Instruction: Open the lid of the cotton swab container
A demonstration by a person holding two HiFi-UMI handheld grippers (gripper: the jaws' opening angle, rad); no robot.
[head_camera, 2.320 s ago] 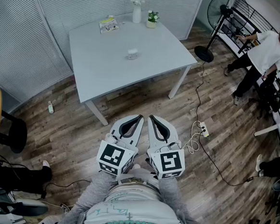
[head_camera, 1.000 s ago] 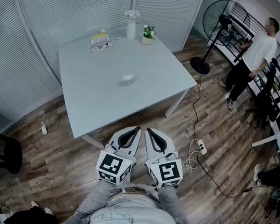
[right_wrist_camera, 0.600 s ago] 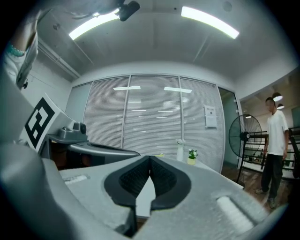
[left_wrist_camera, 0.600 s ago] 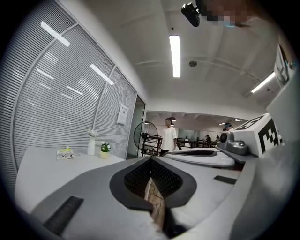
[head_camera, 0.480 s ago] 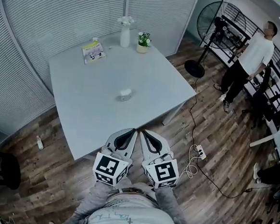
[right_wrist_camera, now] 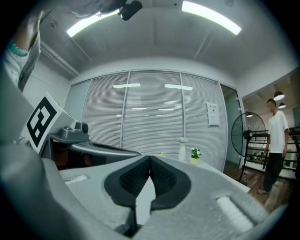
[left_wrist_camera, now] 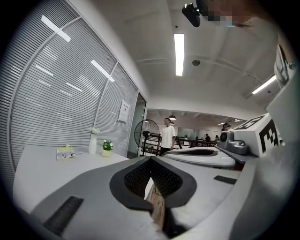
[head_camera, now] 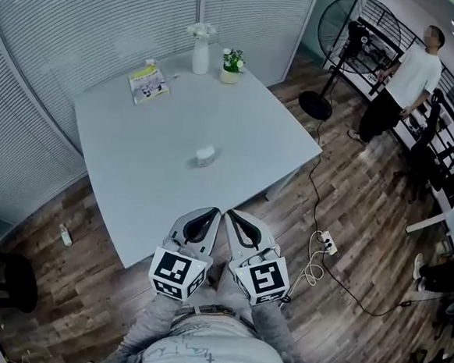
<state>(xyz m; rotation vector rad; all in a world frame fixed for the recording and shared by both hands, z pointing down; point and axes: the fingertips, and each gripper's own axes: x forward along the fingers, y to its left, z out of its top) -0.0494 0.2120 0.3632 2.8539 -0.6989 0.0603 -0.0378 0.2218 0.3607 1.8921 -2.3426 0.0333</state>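
head view: two grippers were held side by side near table's near edge, left gripper (head_camera: 213, 212) and right gripper (head_camera: 230, 214), each with jaws pressed together, nothing between them. one swab container (head_camera: 205, 156) stood near middle of table (head_camera: 126, 177), well apart from both grippers. at far edge: one vase (head_camera: 200, 56), one potted plant (head_camera: 231, 67), one packet (head_camera: 147, 83). one fan (head_camera: 344, 29) and one person (head_camera: 411, 78) stood beyond.

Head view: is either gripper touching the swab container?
No: the swab container sits well ahead of the left gripper and right gripper, untouched.
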